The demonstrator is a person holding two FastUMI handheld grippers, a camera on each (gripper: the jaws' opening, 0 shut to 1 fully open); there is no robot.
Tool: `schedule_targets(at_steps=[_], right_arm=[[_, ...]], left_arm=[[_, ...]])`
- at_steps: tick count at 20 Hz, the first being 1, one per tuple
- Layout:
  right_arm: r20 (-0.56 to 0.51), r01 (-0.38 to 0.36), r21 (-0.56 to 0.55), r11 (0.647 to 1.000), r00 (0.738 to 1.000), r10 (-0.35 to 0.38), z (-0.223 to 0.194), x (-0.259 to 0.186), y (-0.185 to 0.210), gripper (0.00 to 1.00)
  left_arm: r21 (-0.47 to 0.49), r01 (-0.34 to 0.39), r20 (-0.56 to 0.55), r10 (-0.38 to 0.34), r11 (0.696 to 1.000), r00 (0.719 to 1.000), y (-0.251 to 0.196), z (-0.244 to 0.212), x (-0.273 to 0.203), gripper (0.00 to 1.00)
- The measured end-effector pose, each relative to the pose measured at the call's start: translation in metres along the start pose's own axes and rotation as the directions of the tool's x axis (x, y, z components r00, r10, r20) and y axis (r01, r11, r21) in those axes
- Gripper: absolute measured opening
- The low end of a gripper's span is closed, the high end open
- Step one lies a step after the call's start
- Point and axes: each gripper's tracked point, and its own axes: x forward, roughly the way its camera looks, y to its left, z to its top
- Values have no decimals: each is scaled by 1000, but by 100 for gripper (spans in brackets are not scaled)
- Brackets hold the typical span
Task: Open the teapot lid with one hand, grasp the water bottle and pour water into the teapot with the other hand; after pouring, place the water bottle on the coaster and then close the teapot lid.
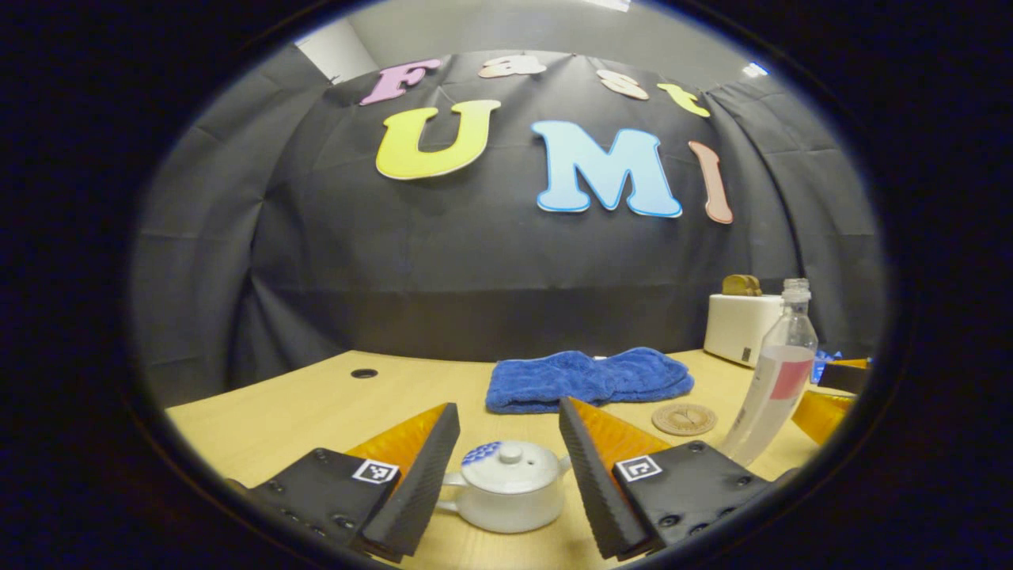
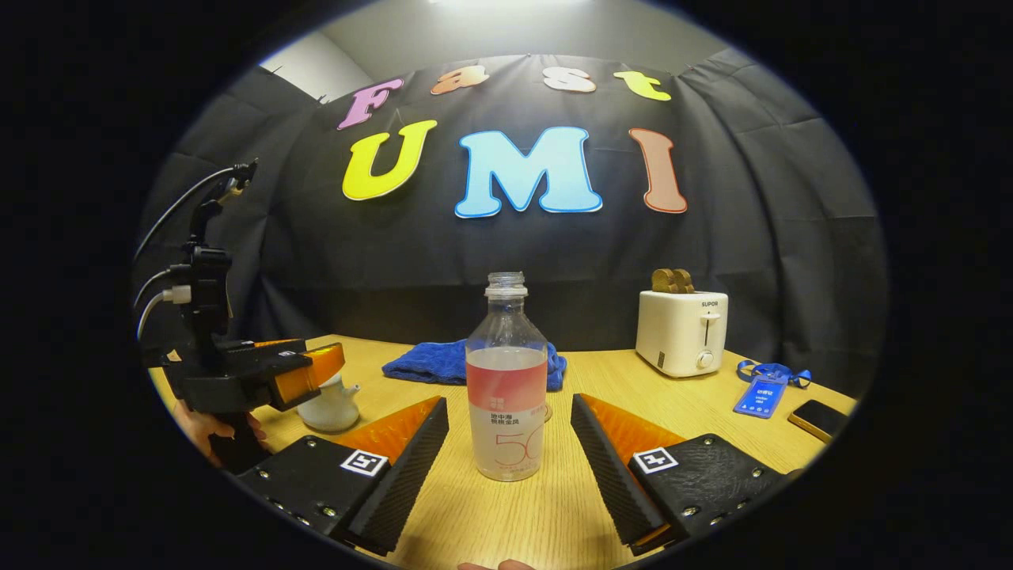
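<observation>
Teapot (image 1: pixel 510 487) centred between released left gripper (image 1: pixel 506 467) fingers, lid knob up; bottle (image 2: pixel 506 380) upright between released right gripper (image 2: pixel 506 455) fingers.

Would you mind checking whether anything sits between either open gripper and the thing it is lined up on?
Nothing visible does. The left gripper is open with the teapot straight ahead between its fingers, lid on. The right gripper is open with the uncapped water bottle standing between its fingers on bare table.
</observation>
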Motion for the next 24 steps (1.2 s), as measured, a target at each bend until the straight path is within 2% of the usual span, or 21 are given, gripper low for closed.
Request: schedule_targets(at_steps=[1, 2, 5, 8, 11, 13, 14, 15, 16, 17, 19, 21, 22, 24], right_arm=[[1, 0, -1, 1000, 1000, 0, 0, 0, 0, 97], [0, 0, 0, 1000, 1000, 0, 0, 0, 0, 97], [1, -7, 0, 1000, 1000, 7, 0, -1, 2, 97], [1, -7, 0, 1000, 1000, 7, 0, -1, 1, 97], [1, -8, 0, 1000, 1000, 8, 0, -1, 2, 97], [1, -9, 0, 1000, 1000, 9, 0, -1, 2, 97], [1, -9, 0, 1000, 1000, 9, 0, -1, 2, 97], [1, -9, 0, 1000, 1000, 9, 0, -1, 2, 97], [1, -9, 0, 1000, 1000, 9, 0, -1, 2, 97], [1, -9, 0, 1000, 1000, 9, 0, -1, 2, 97], [1, -9, 0, 1000, 1000, 9, 0, -1, 2, 97], [0, -9, 0, 1000, 1000, 9, 0, -1, 2, 97], [1, -9, 0, 1000, 1000, 9, 0, -1, 2, 97], [0, -10, 0, 1000, 1000, 10, 0, -1, 2, 97]], left_arm=[[18, 5, -12, -4, 1000, 1000, -2, -3, 1, 82], [29, 11, -20, -10, 1000, 1000, -5, -4, 3, 63], [13, 40, -30, -40, 999, 999, -9, -3, 5, 63], [-25, 39, -60, -40, 999, 997, -6, -8, 7, 63], [-11, 50, -87, -51, 999, 995, -10, -13, 10, 58], [-5, 27, -84, -27, 1000, 996, -4, -8, 5, 54], [-5, 26, -81, -26, 1000, 996, -3, -9, 7, 27], [-5, 30, -84, -30, 1000, 996, -4, -10, 8, 24], [2, 37, -95, -37, 999, 995, -7, -12, 10, 24], [9, 47, -107, -46, 999, 993, -10, -15, 11, 29], [21, 54, -121, -51, 998, 991, -12, -16, 13, 27], [17, 60, -121, -58, 998, 991, -11, -16, 13, 30], [19, 59, -125, -56, 998, 991, -11, -17, 13, 25], [20, 38, -117, -35, 999, 992, -5, -13, 9, 25]])
